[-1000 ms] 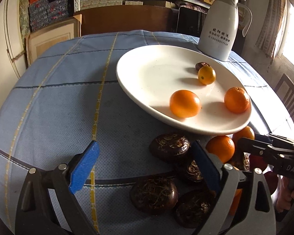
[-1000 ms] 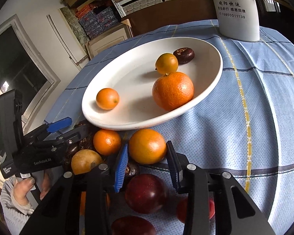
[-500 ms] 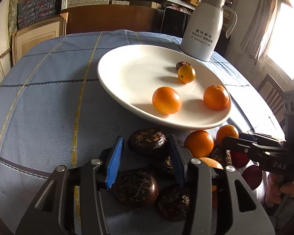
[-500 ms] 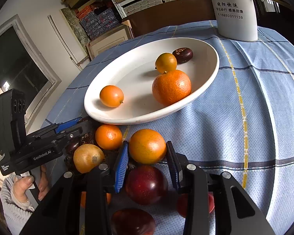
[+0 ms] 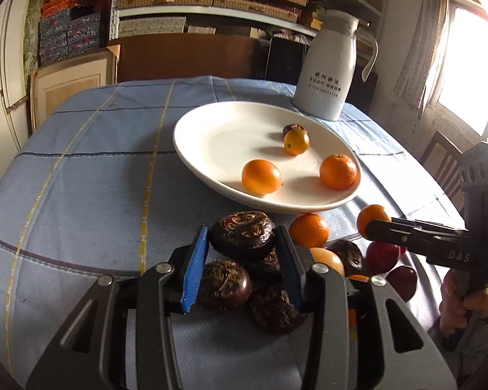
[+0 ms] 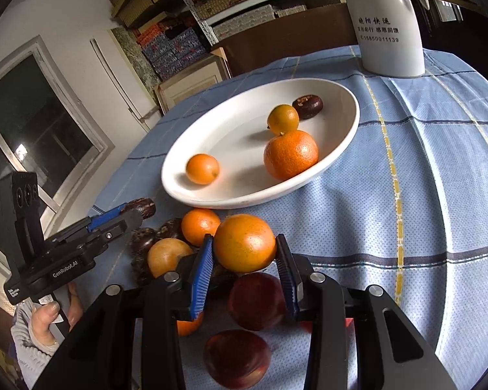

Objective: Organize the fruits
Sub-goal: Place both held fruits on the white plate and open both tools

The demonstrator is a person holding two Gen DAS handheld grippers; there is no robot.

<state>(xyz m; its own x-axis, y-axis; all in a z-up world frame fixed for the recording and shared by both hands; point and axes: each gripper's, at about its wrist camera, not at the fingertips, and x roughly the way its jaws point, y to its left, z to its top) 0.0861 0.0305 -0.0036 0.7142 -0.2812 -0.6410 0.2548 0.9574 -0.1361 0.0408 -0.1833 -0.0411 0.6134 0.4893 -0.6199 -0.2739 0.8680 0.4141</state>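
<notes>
A white oval plate holds three orange fruits and one small dark fruit. My left gripper is shut on a wrinkled dark brown fruit and holds it above other dark fruits on the cloth. My right gripper is shut on a large orange, lifted above red fruits. The right gripper also shows in the left wrist view, and the left one in the right wrist view.
A white jug stands behind the plate. Loose oranges, a yellowish fruit and red fruits lie in front of the plate on the blue checked tablecloth. Shelves and boxes stand beyond the table.
My left gripper closed on the dark wrinkled fruit and lifted it. My right gripper, holding the orange, rose from the pile.
</notes>
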